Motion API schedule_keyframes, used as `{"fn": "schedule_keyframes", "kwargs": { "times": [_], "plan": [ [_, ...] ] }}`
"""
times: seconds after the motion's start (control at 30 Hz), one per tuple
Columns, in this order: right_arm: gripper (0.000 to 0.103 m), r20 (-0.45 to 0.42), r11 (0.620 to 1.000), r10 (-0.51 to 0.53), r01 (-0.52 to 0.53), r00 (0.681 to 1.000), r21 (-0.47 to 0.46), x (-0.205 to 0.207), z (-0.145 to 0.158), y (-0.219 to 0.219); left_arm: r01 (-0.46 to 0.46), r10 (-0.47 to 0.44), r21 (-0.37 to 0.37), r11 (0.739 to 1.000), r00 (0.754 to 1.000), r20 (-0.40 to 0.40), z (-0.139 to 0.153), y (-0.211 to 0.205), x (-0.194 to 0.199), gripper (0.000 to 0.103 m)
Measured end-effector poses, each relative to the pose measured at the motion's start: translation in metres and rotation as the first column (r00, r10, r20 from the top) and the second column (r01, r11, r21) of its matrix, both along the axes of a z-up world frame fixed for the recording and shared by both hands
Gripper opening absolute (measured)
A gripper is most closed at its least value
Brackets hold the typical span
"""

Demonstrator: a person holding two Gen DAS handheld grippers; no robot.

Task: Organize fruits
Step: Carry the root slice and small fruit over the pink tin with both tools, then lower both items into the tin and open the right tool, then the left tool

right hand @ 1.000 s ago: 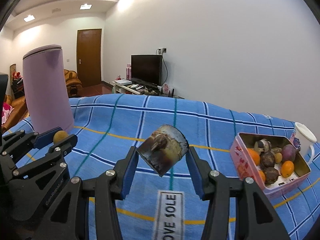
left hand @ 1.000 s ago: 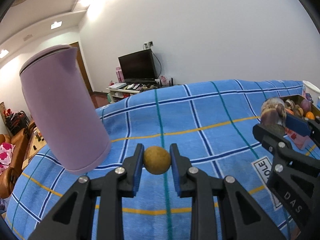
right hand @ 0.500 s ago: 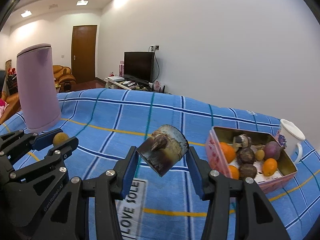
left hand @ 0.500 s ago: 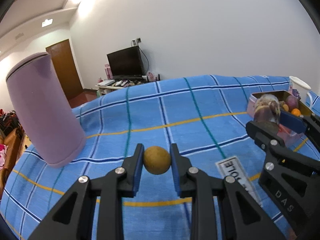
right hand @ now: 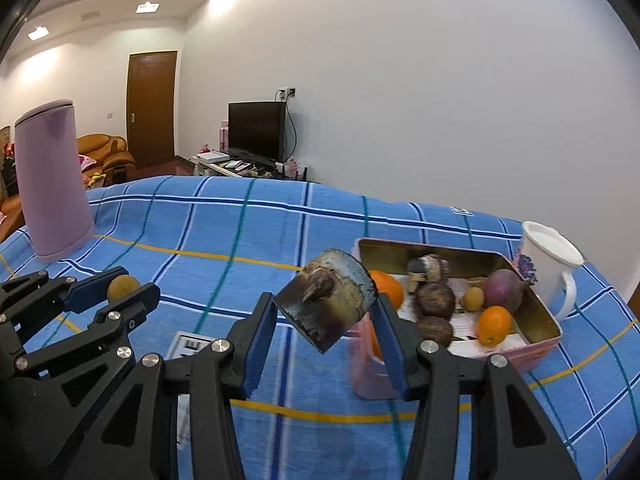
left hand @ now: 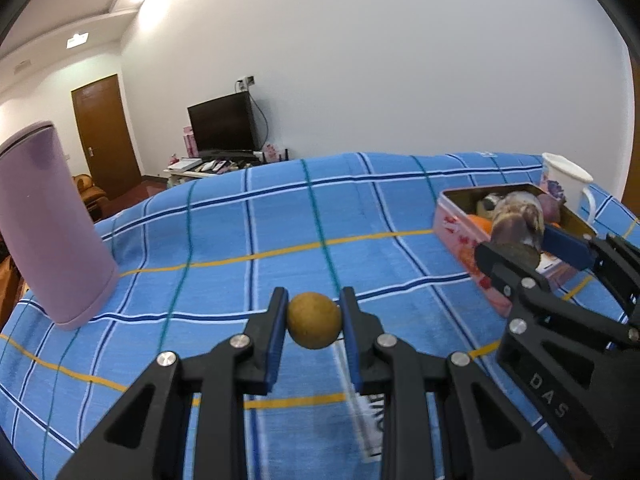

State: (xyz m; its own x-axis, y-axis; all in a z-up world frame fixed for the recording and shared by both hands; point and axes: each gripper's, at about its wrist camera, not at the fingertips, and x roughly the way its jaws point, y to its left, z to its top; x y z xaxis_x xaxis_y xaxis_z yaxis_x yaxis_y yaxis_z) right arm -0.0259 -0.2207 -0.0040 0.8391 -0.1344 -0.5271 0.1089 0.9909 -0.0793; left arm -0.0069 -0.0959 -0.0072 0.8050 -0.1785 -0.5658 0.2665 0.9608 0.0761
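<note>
My left gripper (left hand: 314, 322) is shut on a small round tan fruit (left hand: 314, 320) and holds it above the blue plaid cloth (left hand: 280, 220). My right gripper (right hand: 326, 320) is shut on a brown cut fruit piece (right hand: 328, 306) just left of the pink tin (right hand: 540, 350). The tin holds oranges (right hand: 494, 324), brown fruits and a purple one (right hand: 504, 290). In the left wrist view the right gripper (left hand: 520, 244) and its piece (left hand: 516, 216) are over the tin's (left hand: 456, 228) near side. The left gripper also shows in the right wrist view (right hand: 120, 290).
A tall purple kettle (left hand: 48, 224) stands at the left of the cloth; it also shows in the right wrist view (right hand: 52, 184). A white mug (right hand: 550, 260) stands right behind the tin. A white label (right hand: 190, 346) lies on the cloth below the grippers.
Both grippers have moved right toward the pink tin with their fruits still held. The kettle has slid further left in both views and the tin is much nearer.
</note>
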Motion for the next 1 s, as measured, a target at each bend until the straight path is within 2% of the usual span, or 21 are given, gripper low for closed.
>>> {"fn": "schedule_keyframes", "kwargs": {
  "times": [1.0],
  "plan": [
    [0.051, 0.002, 0.980, -0.197, 0.197, 0.980, 0.016, -0.014, 0.000, -0.129, 0.120, -0.118, -0.073, 0.990, 0.992, 0.032, 0.011, -0.108, -0.007, 0.028]
  ]
}}
